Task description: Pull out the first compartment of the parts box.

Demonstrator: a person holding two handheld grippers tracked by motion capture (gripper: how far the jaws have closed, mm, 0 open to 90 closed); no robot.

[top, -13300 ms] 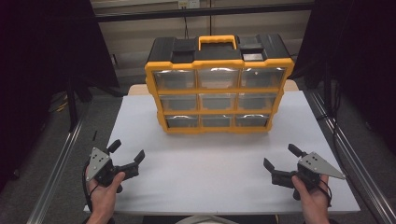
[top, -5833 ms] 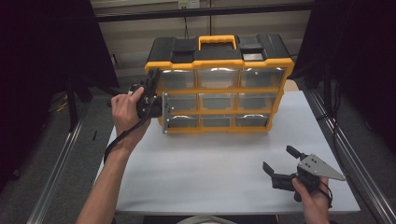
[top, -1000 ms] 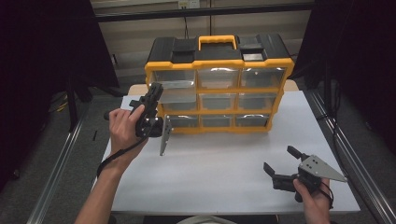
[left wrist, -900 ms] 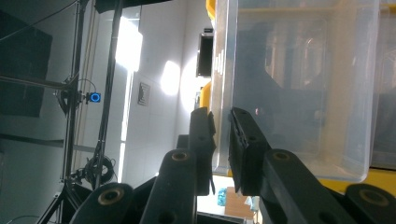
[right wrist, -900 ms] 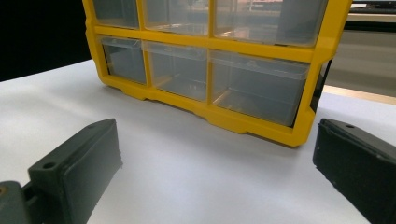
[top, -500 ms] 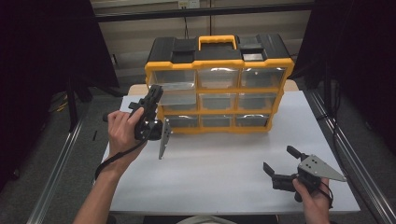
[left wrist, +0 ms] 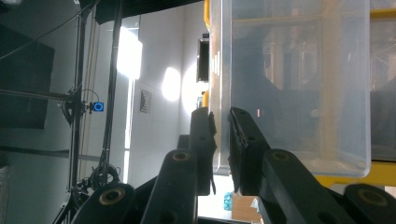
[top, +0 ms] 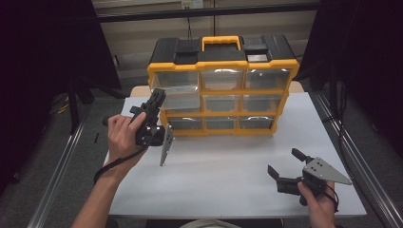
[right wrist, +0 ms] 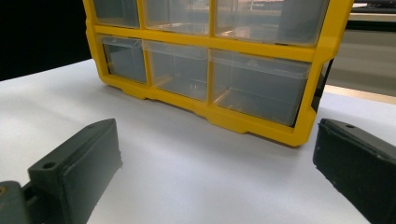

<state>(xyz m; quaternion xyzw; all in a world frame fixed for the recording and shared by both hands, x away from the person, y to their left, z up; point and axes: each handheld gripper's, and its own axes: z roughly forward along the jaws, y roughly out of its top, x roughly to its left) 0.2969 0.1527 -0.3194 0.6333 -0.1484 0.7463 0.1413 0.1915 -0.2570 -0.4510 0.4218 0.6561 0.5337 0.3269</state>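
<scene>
- My left gripper [top: 154,107] has its jaws clamped on the front wall of the clear plastic drawer [left wrist: 299,84], middle row, left column of the yellow-framed organiser cabinet [top: 223,88].
- My right gripper [top: 287,166] rests on the white surface [top: 223,175], jaws spread wide, well apart from the cabinet.

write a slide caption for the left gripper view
Left claw shut on the front wall of a clear drawer, pulled partway out of the yellow organizer.
</scene>
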